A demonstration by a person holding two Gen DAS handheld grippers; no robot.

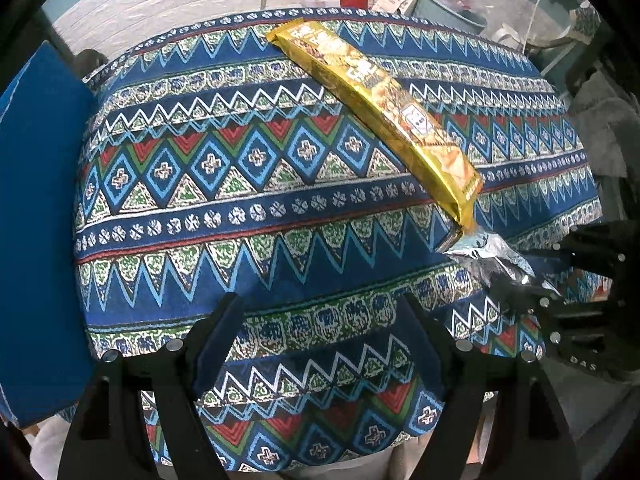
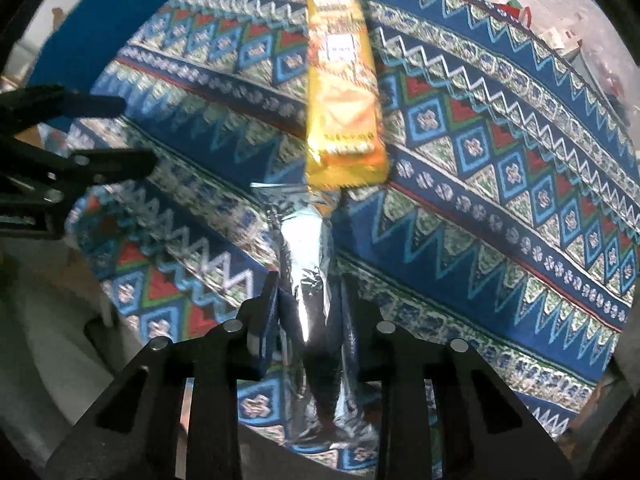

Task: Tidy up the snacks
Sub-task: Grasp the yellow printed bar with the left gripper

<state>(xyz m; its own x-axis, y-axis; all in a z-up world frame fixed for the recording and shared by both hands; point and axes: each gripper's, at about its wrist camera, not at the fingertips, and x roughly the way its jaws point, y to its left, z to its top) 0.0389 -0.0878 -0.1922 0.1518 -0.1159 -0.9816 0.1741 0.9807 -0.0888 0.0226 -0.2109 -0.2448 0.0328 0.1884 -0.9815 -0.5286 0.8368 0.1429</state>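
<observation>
Where the left wrist view looks down, the left gripper (image 1: 320, 328) hangs with its fingers spread wide and nothing between them, over a patterned cloth (image 1: 240, 184) that covers the tabletop. A long gold snack pack (image 1: 376, 104) lies aslant on the cloth, its near end opened into crumpled silver foil (image 1: 488, 256), and the right gripper (image 1: 532, 288) reaches that foil from the right edge. A blue board (image 1: 36, 216) stands at the left; clutter lies on the floor beyond. Seen from the right wrist, the right gripper (image 2: 310, 300) has its fingers closed on the foil (image 2: 306, 264), with the pack (image 2: 340, 80) stretching away from them, while the left gripper (image 2: 132, 136) waits open at the left. Judged from this, organizing has barely begun: the pack is merely seized by its tail, not yet lifted or placed, and no destination for it is evident.
</observation>
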